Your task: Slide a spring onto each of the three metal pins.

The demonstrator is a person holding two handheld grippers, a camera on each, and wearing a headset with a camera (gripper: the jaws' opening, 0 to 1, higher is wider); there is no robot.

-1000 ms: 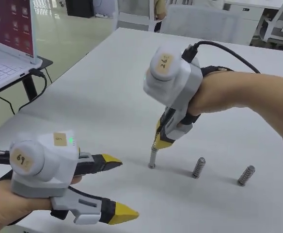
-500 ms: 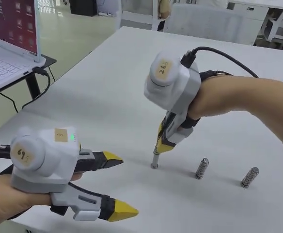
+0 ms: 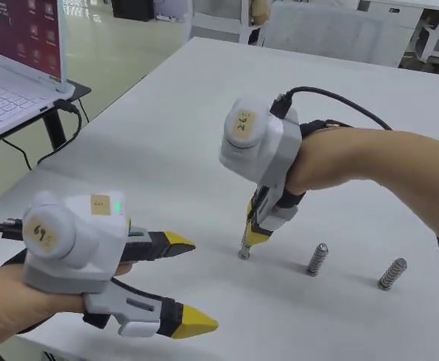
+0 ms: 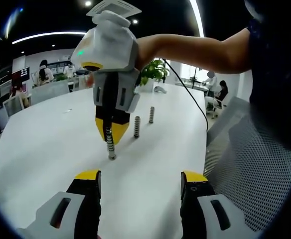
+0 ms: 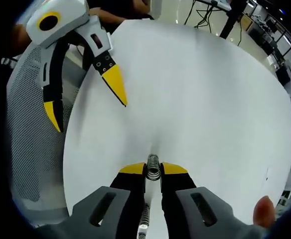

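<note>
Already two of the three are done, as far as I can judge: in the head view the middle pin point(image 3: 322, 247) and the right-hand pin point(image 3: 399, 263), low in the right half of the frame, each wear a coil down their length. The third is in progress. Just below the centre of that frame the right gripper point(image 3: 252, 238) points down at the table point(image 3: 167, 135), its jaws pressed together on the last spring point(image 3: 245, 245), which is threaded over the left-hand pin point(image 3: 243, 256). From here the coil seems to sit above the foot of the pin, not down at it. So what is left, by my reading, is to push this spring down and let it go.

The left gripper point(image 3: 189, 284) hangs at the lower left of the head view with its jaws apart and nothing between them, well away from all three pins.

The head view hides most of the last spring behind the yellow tips. The left gripper view looks at it from the side: near the centre of that frame the coil shows along the upper part of the pin, with a bare stretch of metal beneath it down to the base, and the two finished pins stand in a row behind. The right gripper view adds the grip itself, at the bottom centre: both yellow tips closed against the spring's top end, one on each side. A laptop point(image 3: 16, 68) sits at the upper left of the head view.
</note>
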